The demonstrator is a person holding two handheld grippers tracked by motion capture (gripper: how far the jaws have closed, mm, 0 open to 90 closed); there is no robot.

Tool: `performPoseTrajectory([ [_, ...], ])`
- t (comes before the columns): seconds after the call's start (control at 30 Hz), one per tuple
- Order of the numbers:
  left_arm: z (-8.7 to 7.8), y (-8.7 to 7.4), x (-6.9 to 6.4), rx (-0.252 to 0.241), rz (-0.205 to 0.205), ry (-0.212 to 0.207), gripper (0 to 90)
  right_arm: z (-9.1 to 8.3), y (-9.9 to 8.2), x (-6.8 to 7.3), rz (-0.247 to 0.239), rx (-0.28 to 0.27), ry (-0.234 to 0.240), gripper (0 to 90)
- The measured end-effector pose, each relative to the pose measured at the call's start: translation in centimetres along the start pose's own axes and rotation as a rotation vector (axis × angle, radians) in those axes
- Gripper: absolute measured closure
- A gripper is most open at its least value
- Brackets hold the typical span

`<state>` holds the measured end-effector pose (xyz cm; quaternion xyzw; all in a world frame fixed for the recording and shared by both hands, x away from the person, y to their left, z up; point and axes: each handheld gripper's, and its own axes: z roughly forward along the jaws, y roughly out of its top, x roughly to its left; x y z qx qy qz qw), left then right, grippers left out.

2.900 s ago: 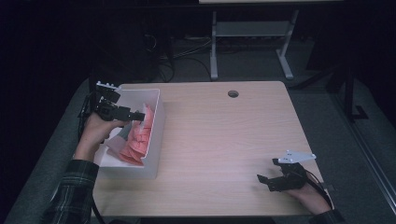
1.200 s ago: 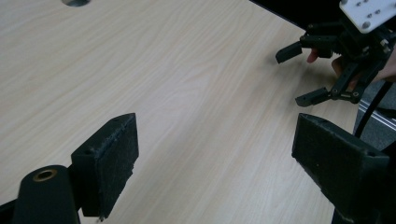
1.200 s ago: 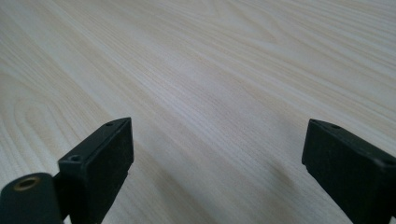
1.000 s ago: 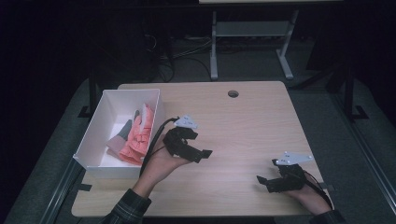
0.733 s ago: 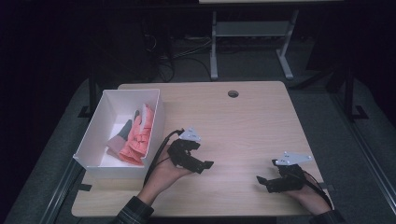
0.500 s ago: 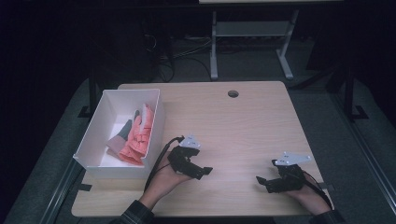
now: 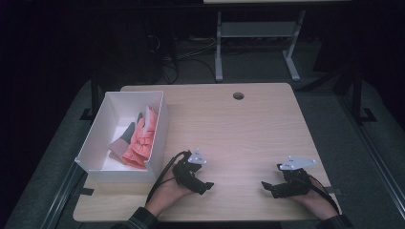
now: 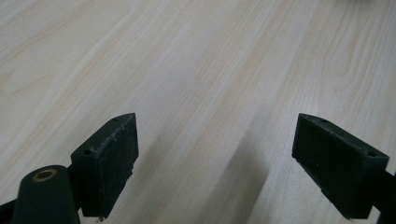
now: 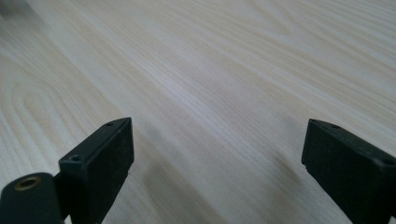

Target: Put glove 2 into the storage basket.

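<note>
Both my left gripper (image 7: pixel 206 185) and right gripper (image 7: pixel 266 186) rest empty, jaws spread, while the soft, light pink gloves (image 7: pixel 140 139) in the white box (image 7: pixel 102 125) at ten o'clock look best pinched at a cuff.

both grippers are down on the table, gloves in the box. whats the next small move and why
Probably none beyond resting: the gloves lie inside the white box, and the left gripper and right gripper sit low on the bare table, jaws open with nothing between them. It looks finished.
</note>
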<state>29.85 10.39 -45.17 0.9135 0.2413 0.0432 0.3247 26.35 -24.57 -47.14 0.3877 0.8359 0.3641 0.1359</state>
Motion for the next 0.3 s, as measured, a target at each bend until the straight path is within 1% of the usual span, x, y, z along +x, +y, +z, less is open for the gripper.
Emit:
performPoseTrajectory([
  [0.03,0.15,-0.05,-0.11,-0.004,-0.011,0.000,14.1,0.03,-0.01,0.01,-0.005,0.002,0.004,8.9],
  [0.07,0.15,-0.04,-0.07,0.012,-0.002,-0.001,14.2,0.06,-0.03,0.05,-0.004,0.004,0.006,8.9],
  [0.17,0.30,-0.09,-0.06,0.023,0.010,0.002,14.1,0.10,-0.01,0.10,0.000,0.009,0.007,8.9],
  [0.3,0.54,-0.17,-0.11,0.022,0.003,0.002,14.1,0.15,-0.04,0.03,-0.008,0.013,0.008,8.9],
])
